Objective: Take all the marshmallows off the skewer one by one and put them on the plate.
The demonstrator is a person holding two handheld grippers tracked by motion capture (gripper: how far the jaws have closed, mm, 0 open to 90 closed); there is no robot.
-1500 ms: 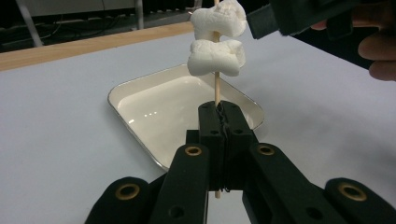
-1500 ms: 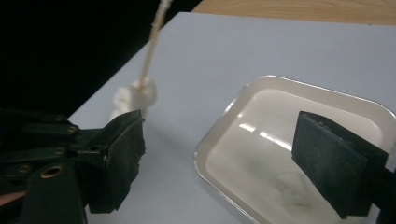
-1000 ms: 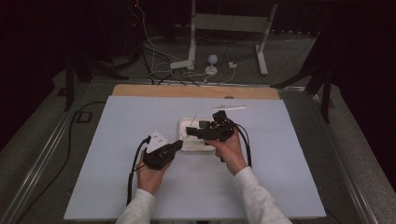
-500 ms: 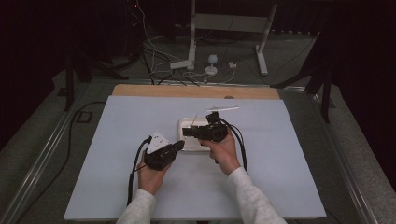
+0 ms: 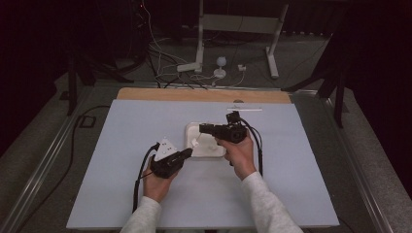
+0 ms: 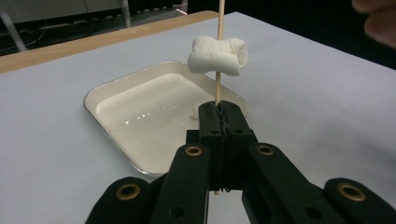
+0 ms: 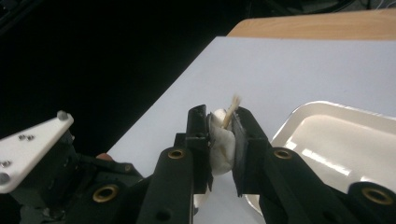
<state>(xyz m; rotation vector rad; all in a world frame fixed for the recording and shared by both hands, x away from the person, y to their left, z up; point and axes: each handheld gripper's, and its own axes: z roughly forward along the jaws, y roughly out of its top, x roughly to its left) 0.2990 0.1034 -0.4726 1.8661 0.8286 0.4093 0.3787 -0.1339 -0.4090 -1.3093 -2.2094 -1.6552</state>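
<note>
While the left tool [image 6: 219,122] stays clenched on the lower end of a thin wooden skewer [image 6: 218,86], holding it upright over the near edge of the white tray [image 6: 109,88], the right tool [image 7: 220,122] has just been closing and now pinches the marshmallow [image 7: 220,144] threaded on that skewer. We judge the marshmallow very light and very soft: in the right gripper view it already bulges between the pads, so any harder squeeze risks tearing it or smearing it on the tool. Its sides are the sensible place to hold, as now, with the stick passing between the pads rather than under one. We take the skewer for stiff but brittle, and a sideways pull could snap it or twist it in the left tool, so any sliding should run along the stick. From the high view, the tray [image 5: 192,127] sits near the middle of the pale surface [image 5: 121,194], with both hands close together at its near edge. Bare room lies to the left, right and front, and the surface's edges are well apart from the work
</note>
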